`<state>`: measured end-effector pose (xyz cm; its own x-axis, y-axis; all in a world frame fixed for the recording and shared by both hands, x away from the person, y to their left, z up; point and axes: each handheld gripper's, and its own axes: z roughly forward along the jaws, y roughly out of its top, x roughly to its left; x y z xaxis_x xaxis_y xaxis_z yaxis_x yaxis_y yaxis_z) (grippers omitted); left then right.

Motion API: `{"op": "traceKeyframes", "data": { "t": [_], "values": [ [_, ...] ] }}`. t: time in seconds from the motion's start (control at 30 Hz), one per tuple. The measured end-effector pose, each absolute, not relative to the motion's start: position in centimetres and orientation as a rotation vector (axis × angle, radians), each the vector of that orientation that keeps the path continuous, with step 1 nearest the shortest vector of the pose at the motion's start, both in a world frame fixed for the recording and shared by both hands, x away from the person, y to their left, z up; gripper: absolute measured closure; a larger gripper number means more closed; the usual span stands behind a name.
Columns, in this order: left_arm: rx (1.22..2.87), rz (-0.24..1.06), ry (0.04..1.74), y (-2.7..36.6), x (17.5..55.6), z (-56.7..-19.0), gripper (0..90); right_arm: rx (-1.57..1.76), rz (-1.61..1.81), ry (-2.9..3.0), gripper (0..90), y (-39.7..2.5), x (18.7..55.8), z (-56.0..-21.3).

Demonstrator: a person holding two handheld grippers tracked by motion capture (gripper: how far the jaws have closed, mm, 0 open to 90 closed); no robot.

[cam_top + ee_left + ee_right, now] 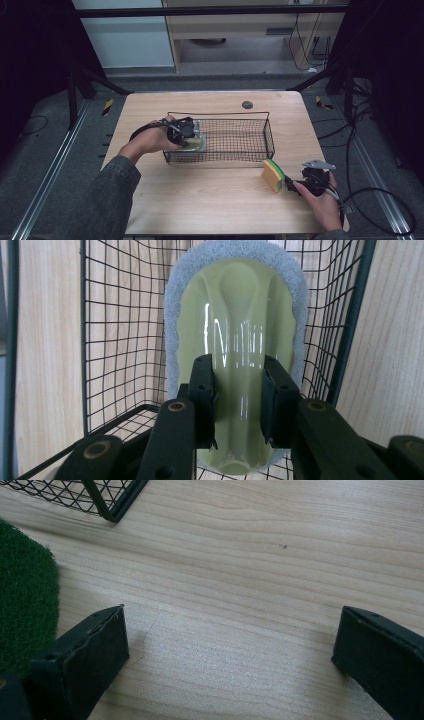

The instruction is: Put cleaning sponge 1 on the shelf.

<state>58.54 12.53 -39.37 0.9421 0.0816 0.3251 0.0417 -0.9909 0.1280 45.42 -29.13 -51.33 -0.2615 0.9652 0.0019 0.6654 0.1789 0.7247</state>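
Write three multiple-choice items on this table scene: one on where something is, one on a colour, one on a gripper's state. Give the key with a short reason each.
1. Where is the pale green scrubber?
A. on the bare table beside the basket
B. inside the wire basket, at its left end
C. on the floor

2. What colour is the scouring face of the sponge near the right gripper?
A. red
B. white
C. green

3. How does the left gripper stand?
A. shut on the scrubber's handle
B. wide open over bare wood
C. shut on the basket's rim

Key: B, mesh surrounds the scrubber; C, a green layer tops the yellow foam; A, both jaws press the glossy handle.
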Motion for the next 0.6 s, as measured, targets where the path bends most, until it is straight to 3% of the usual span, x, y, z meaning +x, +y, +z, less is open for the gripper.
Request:
{"op": "traceKeyframes", "data": {
  "t": [0.6],
  "values": [
    [2.962, 0.494, 0.129, 12.87, 58.72, -39.42, 65.0, 1.528, 0.856, 1.999, 1.3, -29.14, 45.42, -51.34]
  ]
}}
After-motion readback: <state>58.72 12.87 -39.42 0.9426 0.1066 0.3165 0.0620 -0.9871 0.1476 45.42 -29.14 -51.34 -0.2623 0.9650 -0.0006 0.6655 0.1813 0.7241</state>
